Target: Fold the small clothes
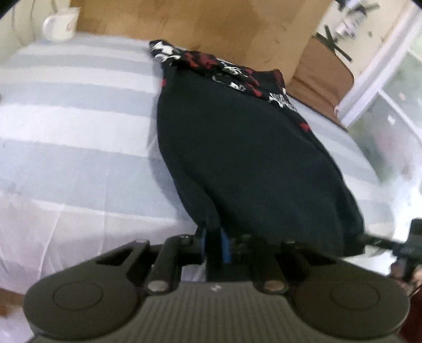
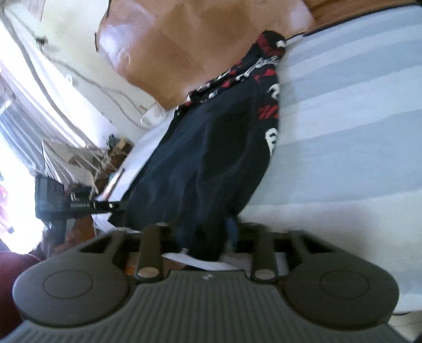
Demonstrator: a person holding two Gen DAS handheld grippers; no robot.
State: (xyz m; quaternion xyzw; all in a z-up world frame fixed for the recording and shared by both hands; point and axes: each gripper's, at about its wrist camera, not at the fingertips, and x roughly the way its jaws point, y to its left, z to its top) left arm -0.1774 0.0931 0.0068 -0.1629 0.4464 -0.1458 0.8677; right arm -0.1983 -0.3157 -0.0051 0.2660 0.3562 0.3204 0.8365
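- Black fabric fills the bottom centre of both wrist views: the near hem of the dark garment sits right at your fingers, and the rest runs away toward the top of the frame.
- Your left gripper has its fingers narrowed onto a bunched corner of that hem at lower centre; the cloth rises into a small peak there, which suggests you are pinching it, not just resting on it.
- Your right gripper is likewise closed on the hem's other corner, with a gathered fold of cloth between the fingers at the bottom centre of its view. The other tool shows at the edge of each view, so you hold the two near corners side by side, probably to carry the edge over evenly.
- Past the fingers, the garment lies mostly flat on the bed, whose pale blue and white striped cover gives a clear surface to fold on.
- Further up, the red and white printed part lies rumpled at the far end, near the bed's far edge; that looks like where the hem should go.
- Farthest off, a white mug stands at upper left, well apart from the cloth.
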